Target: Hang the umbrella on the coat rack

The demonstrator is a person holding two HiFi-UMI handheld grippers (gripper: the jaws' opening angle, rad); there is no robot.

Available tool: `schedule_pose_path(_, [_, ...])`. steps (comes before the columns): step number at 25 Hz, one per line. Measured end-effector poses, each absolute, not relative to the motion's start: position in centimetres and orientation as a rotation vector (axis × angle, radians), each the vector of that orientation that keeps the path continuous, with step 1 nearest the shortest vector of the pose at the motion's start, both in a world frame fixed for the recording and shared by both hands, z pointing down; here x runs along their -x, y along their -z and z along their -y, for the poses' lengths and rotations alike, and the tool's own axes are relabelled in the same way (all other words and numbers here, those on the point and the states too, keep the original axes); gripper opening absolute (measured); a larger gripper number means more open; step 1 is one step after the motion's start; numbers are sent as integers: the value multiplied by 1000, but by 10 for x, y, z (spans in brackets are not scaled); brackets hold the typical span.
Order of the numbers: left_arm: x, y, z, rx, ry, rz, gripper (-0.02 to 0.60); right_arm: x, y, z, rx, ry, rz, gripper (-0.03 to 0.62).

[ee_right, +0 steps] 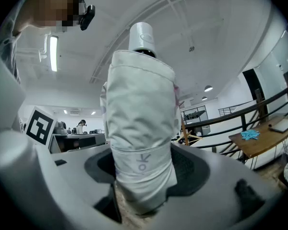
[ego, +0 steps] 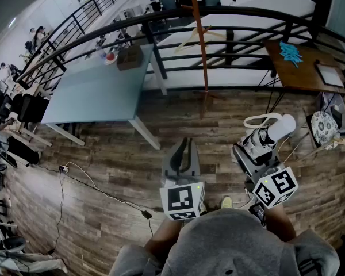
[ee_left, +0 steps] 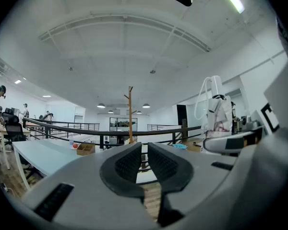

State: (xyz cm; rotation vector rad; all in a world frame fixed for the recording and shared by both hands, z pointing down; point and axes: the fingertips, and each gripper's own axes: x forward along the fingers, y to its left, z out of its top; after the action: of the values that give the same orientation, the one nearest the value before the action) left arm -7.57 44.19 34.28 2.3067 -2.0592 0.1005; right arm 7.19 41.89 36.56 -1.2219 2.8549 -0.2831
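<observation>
While held level, right gripper (ee_right: pixel 143 174): clamped on the umbrella (ee_right: pixel 140 109), pads pressed against both sides of its lower part
Umbrella: white, folded, upright between the right jaws, round white end on top, well apart from the coat rack
Left gripper (ee_left: pixel 143 163): pinched to a thin slit, nothing between, level
Coat rack (ego: pixel 202 45): wooden pole with branches, ahead, by the dark railing (ego: pixel 161 17)
Table (ego: pixel 98 94): pale blue, left of the rack
Desk (ego: pixel 302 68): brown wood, right of the rack
Floor (ego: pixel 103 171): wood planks
</observation>
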Motion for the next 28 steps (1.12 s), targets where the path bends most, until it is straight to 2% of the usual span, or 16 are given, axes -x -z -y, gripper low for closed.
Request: schedule_pose_path(28, [146,-348,-447,-2369,-57,2016,48,-16,-364,-421,1298,282,-2822,281])
